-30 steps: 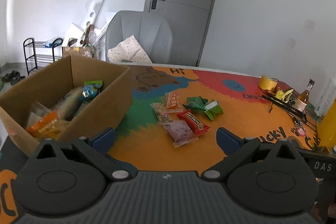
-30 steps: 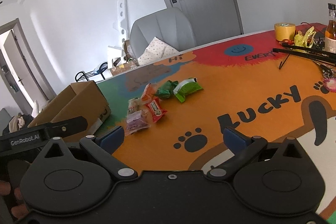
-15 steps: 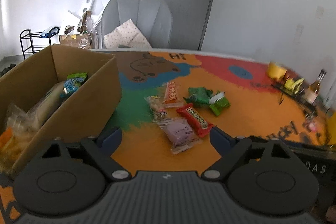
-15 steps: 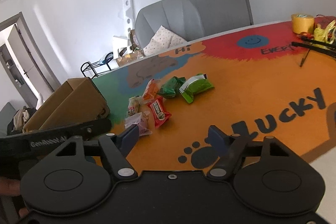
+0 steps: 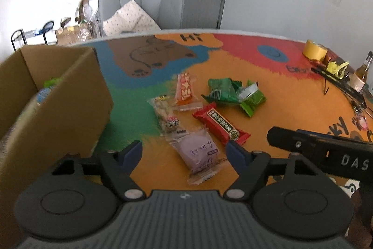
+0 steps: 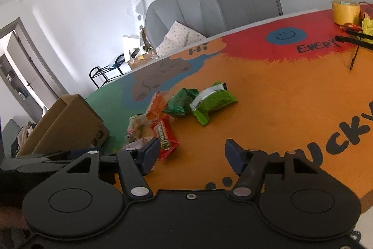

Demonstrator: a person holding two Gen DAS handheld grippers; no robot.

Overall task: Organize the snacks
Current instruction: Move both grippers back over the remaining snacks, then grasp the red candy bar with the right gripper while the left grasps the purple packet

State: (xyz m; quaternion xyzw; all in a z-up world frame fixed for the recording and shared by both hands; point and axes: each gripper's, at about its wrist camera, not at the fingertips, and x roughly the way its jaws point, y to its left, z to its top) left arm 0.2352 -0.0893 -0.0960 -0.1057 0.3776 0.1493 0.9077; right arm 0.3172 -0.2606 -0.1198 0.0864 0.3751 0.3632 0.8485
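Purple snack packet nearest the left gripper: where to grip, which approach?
Grip the purple packet across its puffed middle, coming from above along the left gripper, whose closing jaws are still empty. It lies flat, long axis diagonal; its crimped ends are thin, and the red bar crowds its right side.

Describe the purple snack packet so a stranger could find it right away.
On the painted table, beside the cardboard box, lies a small cluster of snacks. The purple packet is the one nearest the table's front edge: clear wrapper, round lilac filling, beside a red bar.
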